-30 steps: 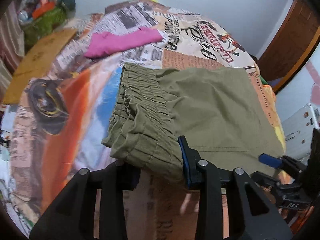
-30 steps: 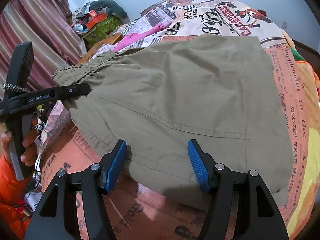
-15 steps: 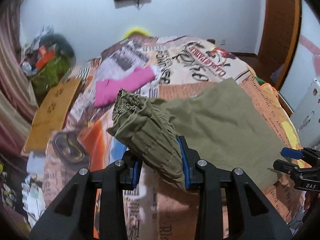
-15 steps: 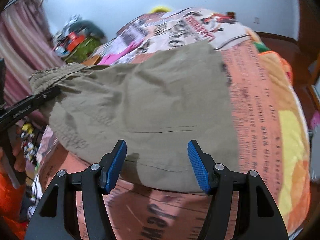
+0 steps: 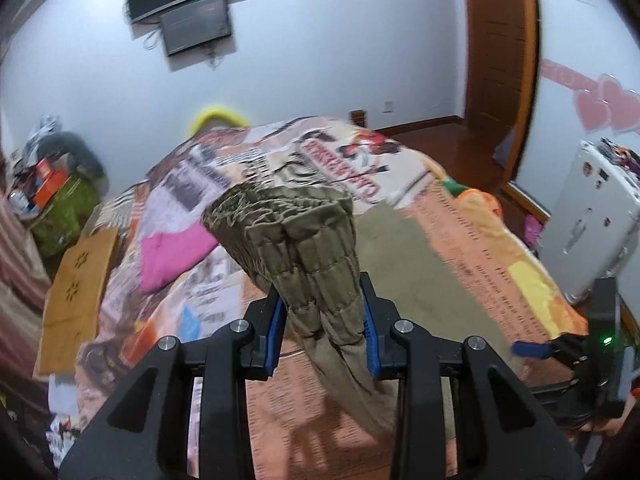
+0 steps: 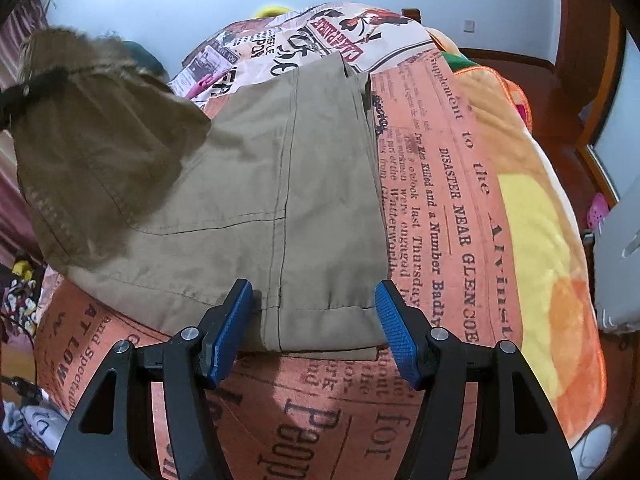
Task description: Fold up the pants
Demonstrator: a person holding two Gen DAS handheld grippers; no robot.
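So the pants (image 6: 280, 184) are about mid-fold, I'd say. Most of the olive fabric lies flat on the bed (image 6: 460, 208), on the orange newspaper-print part of the blanket, and it already looks doubled leg over leg, since there's just one leg-width strip running away from the camera with hems stacked at the near edge. The waistband (image 5: 296, 236) end is up off the bed: the left gripper (image 5: 322, 332) has its blue pads pinching the bunched elastic, with cloth trailing down from it toward the bed. In the right view that lifted end hangs over the left side of the flat part.

The right gripper (image 6: 316, 328) holds nothing. Its fingers stand spread, hovering just over the near hem of the pants, one pad on each side of the leg strip, neither visibly pressing the cloth.

What's left, as far as I can judge: carry the waistband across and lay it down toward the hem so the pants halve in length, then maybe one more fold and a smoothing pass. The right one looks placed to pin or grab the hem while that happens.

A pink cloth (image 5: 176, 256) lies on the bed to the left of the pants, well apart from them.
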